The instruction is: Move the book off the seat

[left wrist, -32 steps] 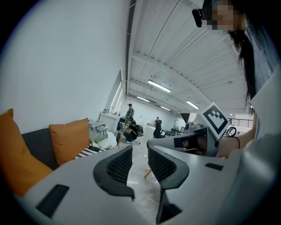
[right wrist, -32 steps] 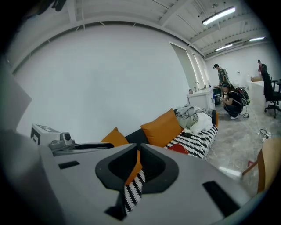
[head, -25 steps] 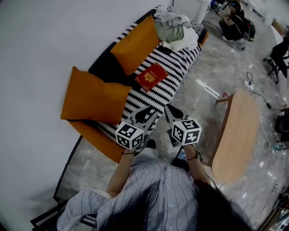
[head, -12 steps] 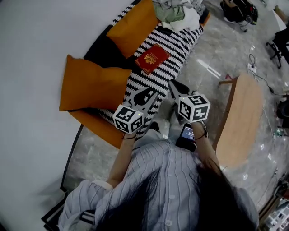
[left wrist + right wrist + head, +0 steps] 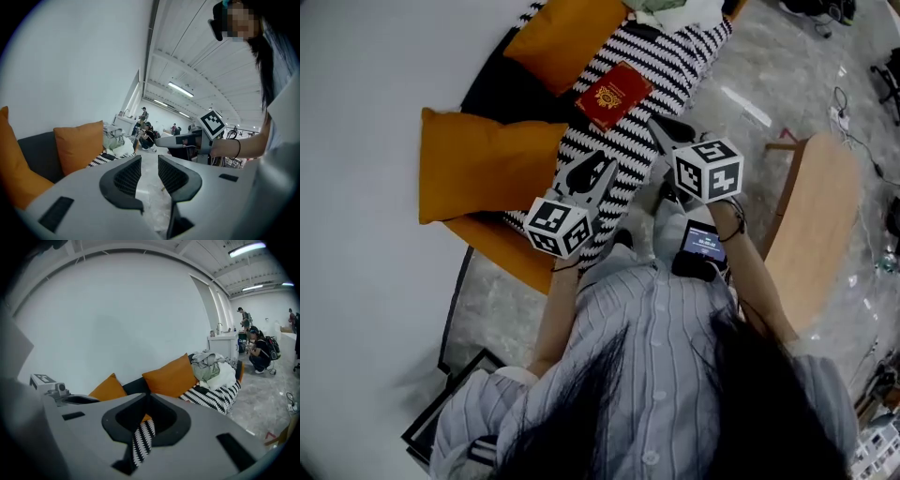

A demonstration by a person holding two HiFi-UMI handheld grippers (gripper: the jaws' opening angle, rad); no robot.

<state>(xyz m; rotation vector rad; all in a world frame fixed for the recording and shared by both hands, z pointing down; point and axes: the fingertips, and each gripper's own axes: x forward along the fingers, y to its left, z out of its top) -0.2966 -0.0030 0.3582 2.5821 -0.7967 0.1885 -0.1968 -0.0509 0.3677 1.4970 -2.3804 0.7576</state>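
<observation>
The red book lies flat on the black-and-white striped seat of the sofa, between two orange cushions. My left gripper hovers over the seat's near end, a short way short of the book. Its jaws stand slightly apart with nothing between them. My right gripper hangs over the seat's front edge, to the right of the book, shut and empty. In the left gripper view, the left gripper points along the sofa front, and the right gripper crosses ahead. Neither gripper view shows the book.
Orange cushions lean on the sofa back. A heap of clothes covers the far end of the seat. A wooden coffee table stands to the right, across a strip of marble floor. People crouch far down the room.
The sofa and book have slid up the head view as the head tilts. Both grippers have kept their place before the body. The book has not moved.
</observation>
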